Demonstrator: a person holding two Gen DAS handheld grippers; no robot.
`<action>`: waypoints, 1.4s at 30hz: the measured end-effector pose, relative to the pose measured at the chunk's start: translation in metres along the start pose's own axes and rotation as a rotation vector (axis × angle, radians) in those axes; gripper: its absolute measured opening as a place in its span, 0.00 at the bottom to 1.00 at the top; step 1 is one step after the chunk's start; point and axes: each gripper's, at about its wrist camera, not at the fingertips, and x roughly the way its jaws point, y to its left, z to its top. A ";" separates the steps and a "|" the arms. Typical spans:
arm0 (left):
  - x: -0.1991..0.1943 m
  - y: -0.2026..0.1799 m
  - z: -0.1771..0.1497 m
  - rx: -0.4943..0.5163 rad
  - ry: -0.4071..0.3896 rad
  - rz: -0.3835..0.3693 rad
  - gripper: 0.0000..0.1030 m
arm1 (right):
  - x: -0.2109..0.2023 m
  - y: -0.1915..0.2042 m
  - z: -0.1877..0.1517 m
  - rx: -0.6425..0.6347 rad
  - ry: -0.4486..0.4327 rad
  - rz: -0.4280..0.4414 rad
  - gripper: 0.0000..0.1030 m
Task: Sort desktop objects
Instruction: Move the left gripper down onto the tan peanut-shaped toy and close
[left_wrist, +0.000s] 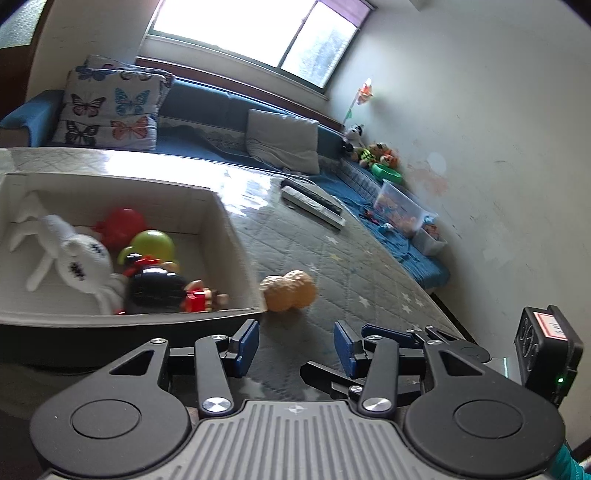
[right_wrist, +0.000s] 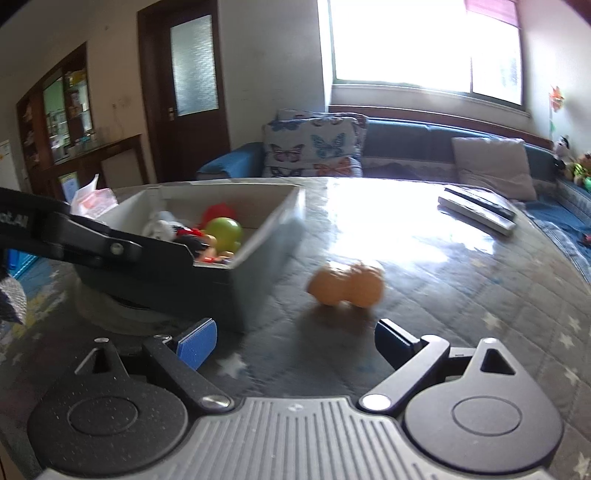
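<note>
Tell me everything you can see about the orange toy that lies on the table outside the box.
The orange toy is a small pale-orange, peanut-like lump of two rounded lobes joined at a waist, with a bumpy surface that looks like soft plastic or rubber. It lies on its side on the glass-covered table, just beside the near corner of the box; whether it touches the box is unclear. Both grippers are open and neither holds it. The right view shows it blurred.

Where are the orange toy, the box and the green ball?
orange toy (left_wrist: 290, 290): left wrist view, middle of its body.
box (left_wrist: 236, 236): left wrist view, right inner wall.
green ball (right_wrist: 223, 229): right wrist view, its front.
</note>
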 end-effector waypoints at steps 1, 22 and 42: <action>0.004 -0.004 0.001 0.004 0.000 -0.001 0.46 | 0.001 -0.003 -0.001 0.003 0.000 -0.006 0.92; 0.096 -0.013 0.049 -0.084 0.078 0.097 0.46 | 0.072 -0.045 0.021 0.044 0.052 0.041 0.91; 0.123 -0.021 0.049 -0.067 0.122 0.108 0.46 | 0.085 -0.050 0.017 0.006 0.086 0.076 0.71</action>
